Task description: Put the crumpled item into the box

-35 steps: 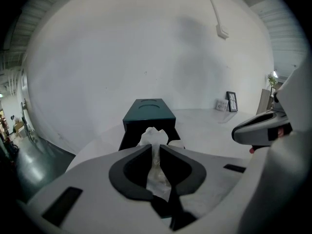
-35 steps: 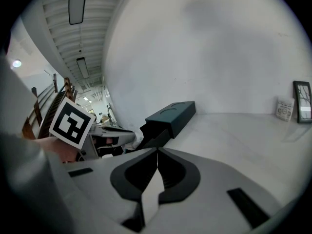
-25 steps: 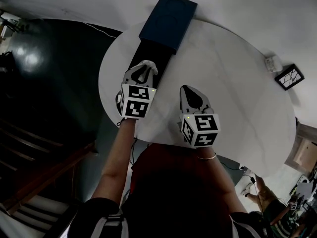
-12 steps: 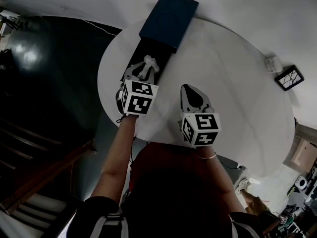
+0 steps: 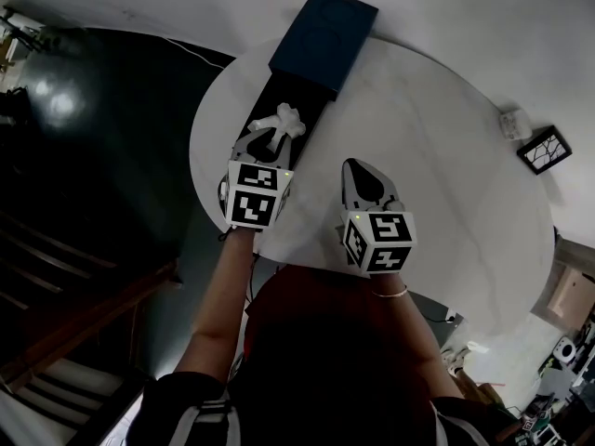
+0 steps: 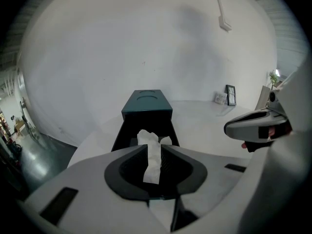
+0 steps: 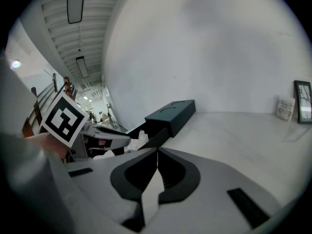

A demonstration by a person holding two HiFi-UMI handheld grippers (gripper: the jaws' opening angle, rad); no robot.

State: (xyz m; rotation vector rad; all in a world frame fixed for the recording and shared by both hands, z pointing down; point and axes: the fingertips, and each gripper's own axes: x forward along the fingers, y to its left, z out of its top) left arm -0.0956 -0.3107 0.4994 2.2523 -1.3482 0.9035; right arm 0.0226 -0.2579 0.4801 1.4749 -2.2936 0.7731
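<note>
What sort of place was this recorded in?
Probably an indoor office or studio space: a round white table by a plain white wall, stairs beside it, a small framed picture nearby.

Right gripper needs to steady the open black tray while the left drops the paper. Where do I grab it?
Probably the right long wall of the black tray, approached from the right and above. That thin upright edge is bare and faces the right gripper, whose jaws are shut; the left gripper holds the crumpled paper over the tray's middle.
</note>
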